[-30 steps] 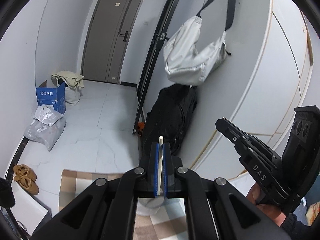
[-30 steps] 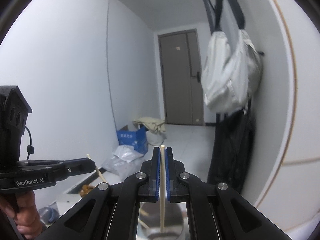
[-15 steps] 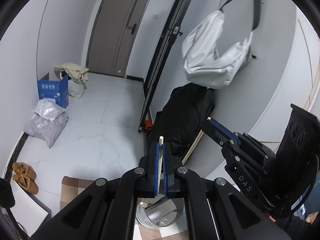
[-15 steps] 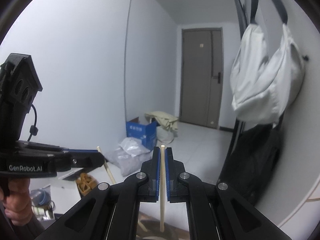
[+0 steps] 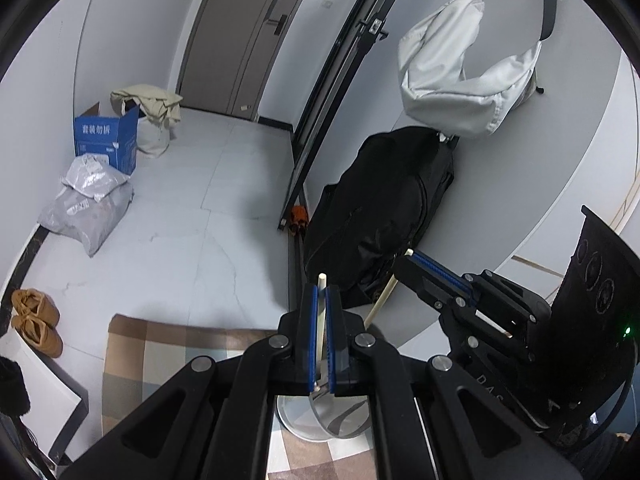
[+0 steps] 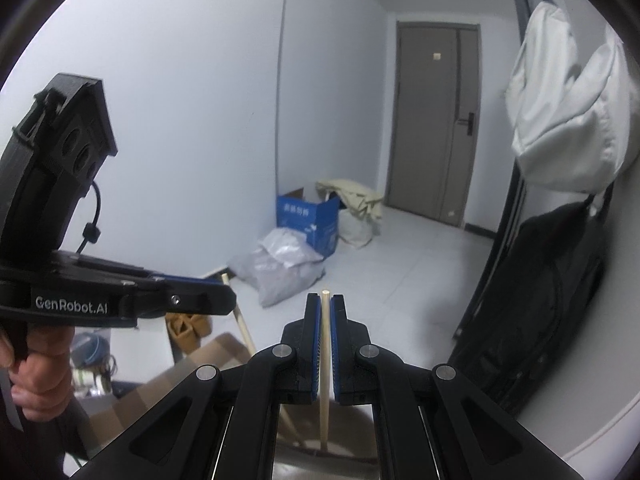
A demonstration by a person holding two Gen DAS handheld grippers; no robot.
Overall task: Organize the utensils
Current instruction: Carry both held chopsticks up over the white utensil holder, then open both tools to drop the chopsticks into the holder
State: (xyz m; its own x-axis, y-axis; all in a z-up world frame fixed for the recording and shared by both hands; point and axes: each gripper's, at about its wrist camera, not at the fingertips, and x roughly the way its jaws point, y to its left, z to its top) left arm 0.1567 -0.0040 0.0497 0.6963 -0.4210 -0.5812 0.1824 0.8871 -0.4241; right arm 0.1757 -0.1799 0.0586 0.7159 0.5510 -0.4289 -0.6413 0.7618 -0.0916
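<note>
We tilt both grippers downward over checkered mat (image 5: 160, 360). Left gripper (image 5: 320, 300) pinches pale wooden chopstick (image 5: 321, 280); right gripper (image 6: 325, 308) pinches second chopstick (image 6: 325, 344), upright above steel cup (image 5: 320, 420).

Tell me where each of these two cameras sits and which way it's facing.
Left wrist: sits on the left tool, looking forward and down over a metal cup towards the door; the right tool shows at right.
Right wrist: sits on the right tool, facing the door; the left tool and a hand show at left.
Shared: each tool clamps a chopstick; both see the blue box and the white bag.
</note>
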